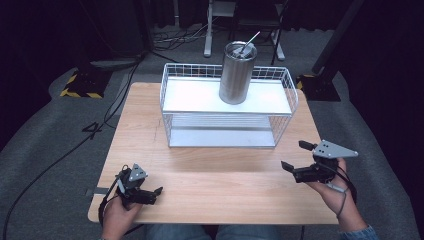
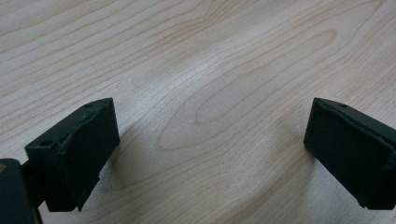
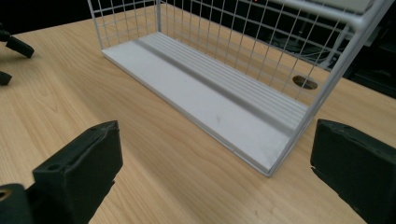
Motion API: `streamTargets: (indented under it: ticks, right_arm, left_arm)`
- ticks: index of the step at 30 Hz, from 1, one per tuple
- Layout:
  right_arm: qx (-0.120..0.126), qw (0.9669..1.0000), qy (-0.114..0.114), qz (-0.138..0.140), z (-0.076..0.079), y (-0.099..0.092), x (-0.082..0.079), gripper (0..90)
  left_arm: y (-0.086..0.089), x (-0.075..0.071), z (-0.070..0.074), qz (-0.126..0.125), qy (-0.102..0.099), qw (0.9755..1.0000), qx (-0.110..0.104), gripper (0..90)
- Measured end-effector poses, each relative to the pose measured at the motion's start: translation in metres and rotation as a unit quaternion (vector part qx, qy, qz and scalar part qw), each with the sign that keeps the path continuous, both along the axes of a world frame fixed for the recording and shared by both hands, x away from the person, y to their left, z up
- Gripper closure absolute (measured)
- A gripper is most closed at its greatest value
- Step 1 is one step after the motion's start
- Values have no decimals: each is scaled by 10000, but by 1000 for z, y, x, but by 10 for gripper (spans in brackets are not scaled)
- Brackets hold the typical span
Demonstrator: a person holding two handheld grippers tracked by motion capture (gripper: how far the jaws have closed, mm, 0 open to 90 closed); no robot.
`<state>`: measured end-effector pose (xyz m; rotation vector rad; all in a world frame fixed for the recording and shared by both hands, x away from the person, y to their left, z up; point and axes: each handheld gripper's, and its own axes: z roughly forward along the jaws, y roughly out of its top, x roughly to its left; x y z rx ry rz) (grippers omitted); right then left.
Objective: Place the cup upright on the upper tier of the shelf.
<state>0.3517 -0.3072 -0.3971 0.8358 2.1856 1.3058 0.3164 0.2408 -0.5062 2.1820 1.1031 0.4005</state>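
1. Right gripper (image 1: 299, 159) is in my right hand at about 4 o'clock on the light wooden table (image 1: 215, 175). Its black jaws stand wide apart with nothing between them.
2. Left gripper (image 1: 151, 194) is in my left hand at about 7 o'clock, near the front table edge. Its jaws are also spread and empty; the left gripper view shows bare wood grain between them.
3. Work item: the tall brushed-steel cylindrical tumbler (image 1: 237, 73) with a lid and a straw. It stands upright on the top shelf of the white wire two-tier rack (image 1: 172, 107), at about 12 o'clock, slightly right of the shelf's middle.
4. Both grippers are well apart from the tumbler. I judge the step in hand to be the approach and reach, most likely with my right gripper, which is the nearer one and points toward the rack.
5. Procedure for a sound grasp, as I judge it:
   - Raise the gripper above the rack's wire rim before moving in.
   - Keep the jaws fully spread, since the tumbler is broad.
   - Set the pads on opposite sides of the body, below the lid, clear of the straw.
   - Close squarely; smooth steel may slip under a tilted grip.
6. Count:
   - Grippers: two.
   - Tumblers: one, with one straw.
   - Racks: one, with two shelves; the lower white shelf (image 3: 205, 105) is bare.
   - Tables: one.
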Motion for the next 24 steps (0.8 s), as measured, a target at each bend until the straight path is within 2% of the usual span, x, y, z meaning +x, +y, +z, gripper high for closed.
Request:
streamTargets:
  ticks: [3,7,9,11,16,24]
  right_arm:
    - [48,9999,107,-47,-15,-3,-2,25]
    - [28,9998,182,-65,-27,-4,-3,26]
    - [20,9996,259,-88,-39,-6,-5,26]
    - [35,9995,283,-97,-42,-6,-6,26]
    - [181,9990,370,-153,-65,-11,-10,26]
    - [121,9978,566,-312,-89,-13,-14,53]
  left_arm:
    - [0,0,0,-1,4,10000,-1,37]
    - [0,0,0,1,2,10000,-1,37]
    - [0,0,0,3,6,10000,-6,37]
    - [0,0,0,0,6,10000,-3,37]
    - [0,0,0,0,4,10000,-5,37]
    - [0,0,0,3,6,10000,-5,37]
